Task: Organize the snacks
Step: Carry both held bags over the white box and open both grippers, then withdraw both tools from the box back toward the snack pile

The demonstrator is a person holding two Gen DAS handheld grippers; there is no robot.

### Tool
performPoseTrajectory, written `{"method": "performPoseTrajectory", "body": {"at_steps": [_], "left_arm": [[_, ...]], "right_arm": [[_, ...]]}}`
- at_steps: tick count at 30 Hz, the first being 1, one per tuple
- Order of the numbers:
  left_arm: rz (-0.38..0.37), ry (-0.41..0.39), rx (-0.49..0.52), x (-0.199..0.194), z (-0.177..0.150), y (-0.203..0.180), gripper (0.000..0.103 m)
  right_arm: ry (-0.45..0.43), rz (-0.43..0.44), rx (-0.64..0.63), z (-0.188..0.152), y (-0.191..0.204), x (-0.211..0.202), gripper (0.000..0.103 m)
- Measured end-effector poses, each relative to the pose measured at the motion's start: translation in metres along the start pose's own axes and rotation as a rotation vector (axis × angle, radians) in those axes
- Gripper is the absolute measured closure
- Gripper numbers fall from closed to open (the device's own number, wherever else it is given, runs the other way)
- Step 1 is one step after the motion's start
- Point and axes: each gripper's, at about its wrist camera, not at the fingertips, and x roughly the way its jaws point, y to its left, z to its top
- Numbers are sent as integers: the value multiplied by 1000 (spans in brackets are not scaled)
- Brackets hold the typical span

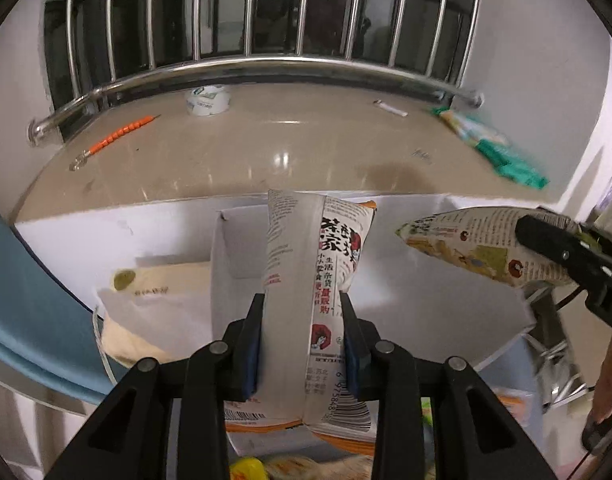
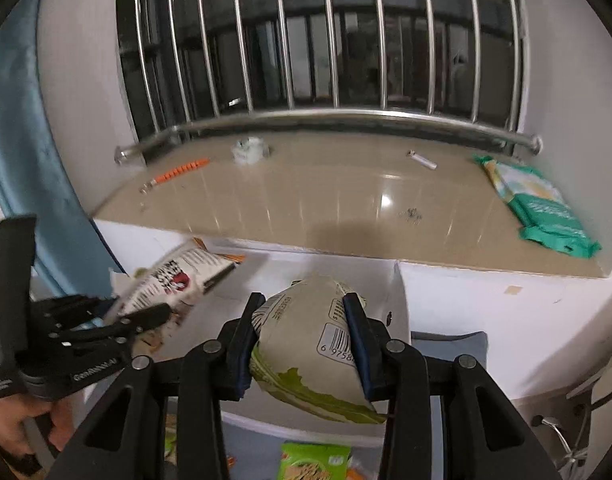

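My left gripper (image 1: 302, 312) is shut on a white-and-orange newspaper-print snack bag (image 1: 306, 280), held upright over an open white cardboard box (image 1: 226, 256). My right gripper (image 2: 304, 316) is shut on a green-trimmed newspaper-print snack bag (image 2: 310, 344), held above the white box (image 2: 398, 280). In the left wrist view the right gripper (image 1: 546, 240) holds its bag (image 1: 466, 244) to the right. In the right wrist view the left gripper (image 2: 146, 316) holds its bag (image 2: 178, 280) at left.
A beige windowsill (image 2: 306, 200) lies behind, under steel window bars. On it are an orange tool (image 2: 178, 172), a white roll (image 2: 248, 150), a lighter (image 2: 422, 160) and a green wipes pack (image 2: 542, 208). A blue curtain (image 2: 22, 152) hangs at left. More snack packets (image 2: 310, 464) lie below.
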Motion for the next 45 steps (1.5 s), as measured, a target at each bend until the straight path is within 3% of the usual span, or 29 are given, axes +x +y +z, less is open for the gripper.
{"method": "performPoseTrajectory", "body": {"at_steps": [1, 2, 3, 4, 5, 7, 16, 21, 28, 33, 36, 41, 45], "left_arm": [[8, 17, 2, 7, 1, 1, 56], [11, 41, -2, 14, 1, 3, 37], [14, 55, -11, 18, 0, 5, 25], [21, 62, -17, 20, -1, 6, 3], [25, 41, -10, 19, -5, 6, 0], [35, 15, 10, 14, -9, 5, 0], [-46, -75, 51, -38, -26, -8, 0], [-73, -133, 72, -97, -52, -17, 0], [-117, -186, 118, -176, -108, -21, 0], [-180, -269, 85, -227, -158, -16, 0], [-175, -280, 91, -244, -190, -16, 0], [-209, -246, 54, -251, -229, -12, 0], [-205, -199, 50, -239, -241, -11, 0]], "right_arm": [[2, -4, -4, 0, -3, 5, 53], [9, -27, 5, 0, -7, 13, 45], [18, -42, 20, -1, -10, 17, 14], [33, -38, 61, -3, -18, 21, 0], [33, -29, 88, -3, -22, 21, 0], [34, 4, 130, -11, -31, 19, 0], [-16, 69, 65, -23, -16, -33, 0], [-60, 135, 46, -41, 4, -81, 0], [-130, 211, 84, -93, 26, -164, 0], [-201, 168, 85, -145, 39, -215, 0], [-201, 133, 97, -173, 44, -230, 0], [-110, 4, 81, -227, 48, -235, 0], [-13, -35, 179, -256, 28, -208, 0]]}}
